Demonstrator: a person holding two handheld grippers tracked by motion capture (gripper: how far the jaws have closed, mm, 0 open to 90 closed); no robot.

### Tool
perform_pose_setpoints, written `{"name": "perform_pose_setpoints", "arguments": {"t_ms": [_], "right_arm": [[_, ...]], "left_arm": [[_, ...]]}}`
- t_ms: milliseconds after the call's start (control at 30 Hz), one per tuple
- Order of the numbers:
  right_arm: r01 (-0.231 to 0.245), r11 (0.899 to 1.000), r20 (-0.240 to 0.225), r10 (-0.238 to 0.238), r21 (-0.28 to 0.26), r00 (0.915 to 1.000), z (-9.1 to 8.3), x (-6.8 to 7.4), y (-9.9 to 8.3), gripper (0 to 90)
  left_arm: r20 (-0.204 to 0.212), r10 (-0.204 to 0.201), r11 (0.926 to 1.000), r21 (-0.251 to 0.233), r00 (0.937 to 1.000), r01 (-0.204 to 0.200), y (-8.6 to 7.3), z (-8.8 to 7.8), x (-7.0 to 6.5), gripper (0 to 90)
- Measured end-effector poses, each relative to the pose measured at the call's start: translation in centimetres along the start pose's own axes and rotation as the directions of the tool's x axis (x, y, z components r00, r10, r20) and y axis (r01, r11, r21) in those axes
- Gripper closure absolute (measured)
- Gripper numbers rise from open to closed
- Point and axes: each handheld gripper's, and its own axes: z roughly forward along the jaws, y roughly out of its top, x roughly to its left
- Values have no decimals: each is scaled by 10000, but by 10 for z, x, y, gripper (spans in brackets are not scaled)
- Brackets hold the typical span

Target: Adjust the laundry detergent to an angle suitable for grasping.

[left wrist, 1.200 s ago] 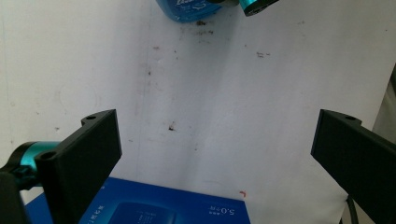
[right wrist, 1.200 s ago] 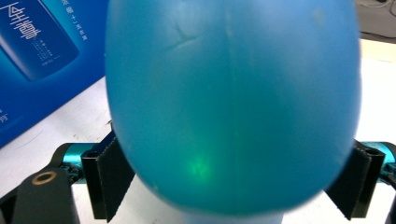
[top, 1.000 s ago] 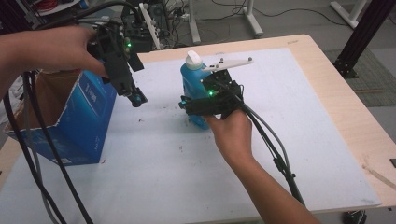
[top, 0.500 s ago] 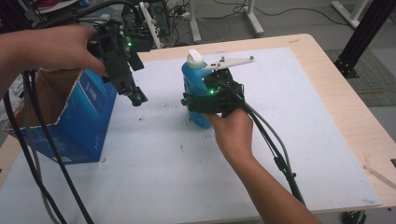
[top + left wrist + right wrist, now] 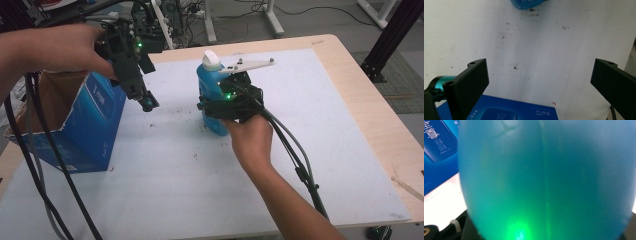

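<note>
Open blue box (image 5: 85, 125) sits tipped at the table's (image 5: 350, 125) left edge, nothing loaded, so packing is left, as I read it. Blue bottle (image 5: 210, 85) stands upright mid-table; my right gripper (image 5: 207, 107) has just been closing, jaws now clamped on its body, grab done, lift pending. My left gripper (image 5: 145, 102) hangs wide open and empty beside the box.

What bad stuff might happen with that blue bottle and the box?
The right gripper has just been closing around the upright blue bottle; a weak squeeze might let it slip or tip. The open box lies on its side with nothing holding it, so pushing the bottle in could slide it.
</note>
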Motion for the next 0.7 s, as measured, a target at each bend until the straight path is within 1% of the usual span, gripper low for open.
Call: {"name": "perform_pose_setpoints", "arguments": {"t_ms": [100, 300, 400, 433, 500, 633, 700], "right_arm": [[10, 10000, -35, -11, -27, 10000, 0, 0, 0, 406], [309, 9995, 145, -308, -87, 9994, -1, 3, 1, 429], [390, 9992, 120, -389, -37, 9992, -2, 3, 1, 434], [405, 9992, 112, -405, 1, 9991, -2, 3, 2, 435], [393, 9991, 138, -395, 147, 9991, -3, 3, 3, 436], [492, 9983, 0, -492, 306, 9988, -4, 1, 5, 437], [646, 9968, -93, -643, 461, 9979, -6, -1, 7, 437]], "left_arm": [[20, 13, 10000, 5, 10000, -13, 0, 0, 0, 17], [21, 0, 10000, 13, 10000, 0, 0, 0, 0, 17], [20, -25, 10000, 2, 10000, 25, -1, 0, 0, 17], [23, 21, 10000, -2, 10000, -21, -1, 0, 0, 17], [15, -50, 10000, -27, 10000, 50, -2, 0, 0, 17], [40, -52, 10000, -30, 10000, 52, -2, 1, 1, 16], [58, -35, 10000, -27, 10000, 35, -2, 2, 1, 17]]}}
